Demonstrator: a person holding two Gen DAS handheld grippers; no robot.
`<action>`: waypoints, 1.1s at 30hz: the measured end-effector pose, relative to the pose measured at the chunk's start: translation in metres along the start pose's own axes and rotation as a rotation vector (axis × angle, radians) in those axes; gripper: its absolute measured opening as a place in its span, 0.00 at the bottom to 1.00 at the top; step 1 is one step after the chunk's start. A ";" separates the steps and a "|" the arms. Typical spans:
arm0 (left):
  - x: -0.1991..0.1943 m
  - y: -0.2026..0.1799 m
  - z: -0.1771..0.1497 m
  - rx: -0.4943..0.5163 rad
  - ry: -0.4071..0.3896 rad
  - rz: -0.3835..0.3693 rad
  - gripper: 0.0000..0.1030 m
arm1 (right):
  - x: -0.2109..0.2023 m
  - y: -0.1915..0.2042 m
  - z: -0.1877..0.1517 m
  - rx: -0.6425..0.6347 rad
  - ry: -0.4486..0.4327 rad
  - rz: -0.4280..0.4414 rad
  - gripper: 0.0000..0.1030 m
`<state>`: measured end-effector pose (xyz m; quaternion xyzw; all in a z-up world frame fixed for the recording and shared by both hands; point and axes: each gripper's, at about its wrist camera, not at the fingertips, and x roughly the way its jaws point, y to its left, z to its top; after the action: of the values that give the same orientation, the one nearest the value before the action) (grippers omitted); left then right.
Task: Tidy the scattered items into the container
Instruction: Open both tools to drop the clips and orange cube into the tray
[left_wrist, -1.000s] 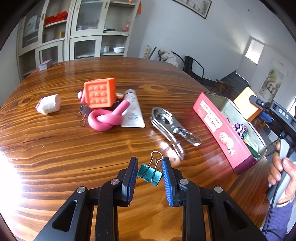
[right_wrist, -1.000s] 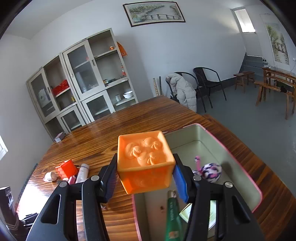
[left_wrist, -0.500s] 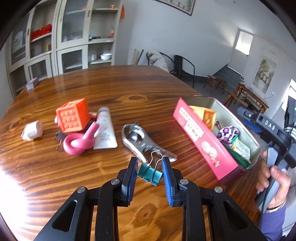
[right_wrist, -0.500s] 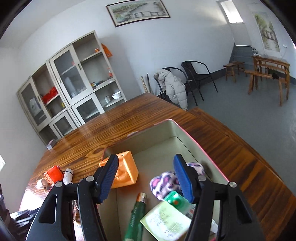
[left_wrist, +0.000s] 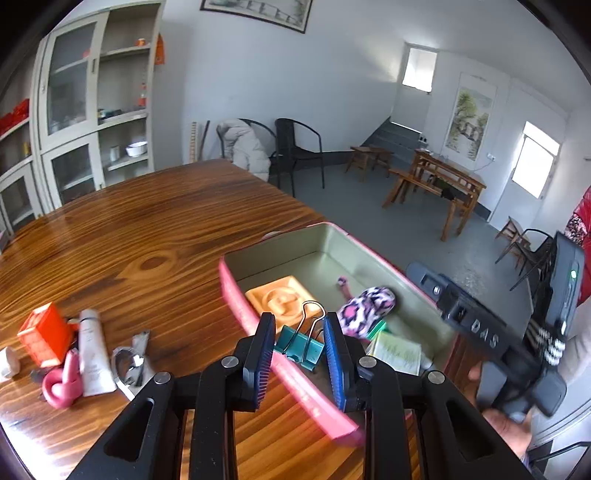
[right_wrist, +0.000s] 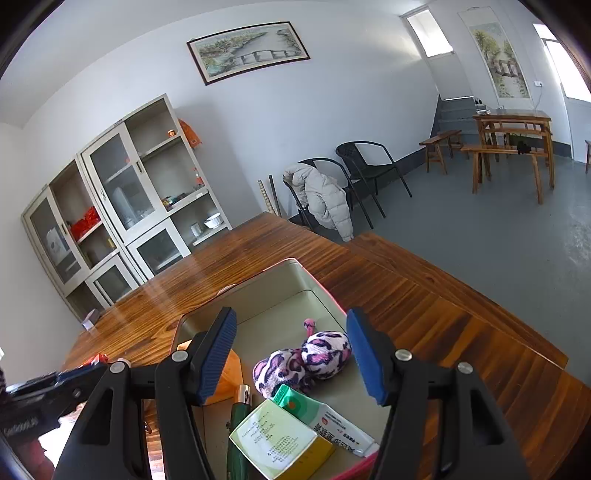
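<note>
While the left gripper (left_wrist: 300, 350) pinches a teal binder clip (left_wrist: 300, 345), wire handles pointing up, over the pink tin (left_wrist: 291, 373), the right gripper (right_wrist: 291, 356) hangs open and empty.

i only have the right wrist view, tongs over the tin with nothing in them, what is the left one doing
Observer: The left tongs are shut on a teal binder clip, above the near pink wall of the tin.
Operator: whats still out on the table
Observer: Left of the tin: a red-orange cube, a white tube, a pink looped toy and a metal opener.
Operator: anything else over there
Observer: A small white object at the left edge of the picture, beside the cube; I cannot tell what it is.
</note>
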<state>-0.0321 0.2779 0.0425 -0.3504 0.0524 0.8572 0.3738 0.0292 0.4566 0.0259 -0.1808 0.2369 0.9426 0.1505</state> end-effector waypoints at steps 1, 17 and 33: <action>0.004 -0.001 0.004 -0.006 0.000 -0.014 0.28 | -0.001 -0.001 0.001 0.006 -0.009 -0.003 0.64; 0.071 -0.033 0.064 -0.007 -0.003 -0.098 0.28 | -0.005 0.001 -0.001 -0.030 -0.037 -0.015 0.70; 0.053 -0.020 0.061 -0.053 -0.073 0.019 0.97 | -0.004 -0.003 -0.002 -0.020 -0.024 -0.034 0.74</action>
<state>-0.0782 0.3462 0.0579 -0.3284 0.0195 0.8739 0.3580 0.0341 0.4575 0.0245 -0.1747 0.2225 0.9444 0.1676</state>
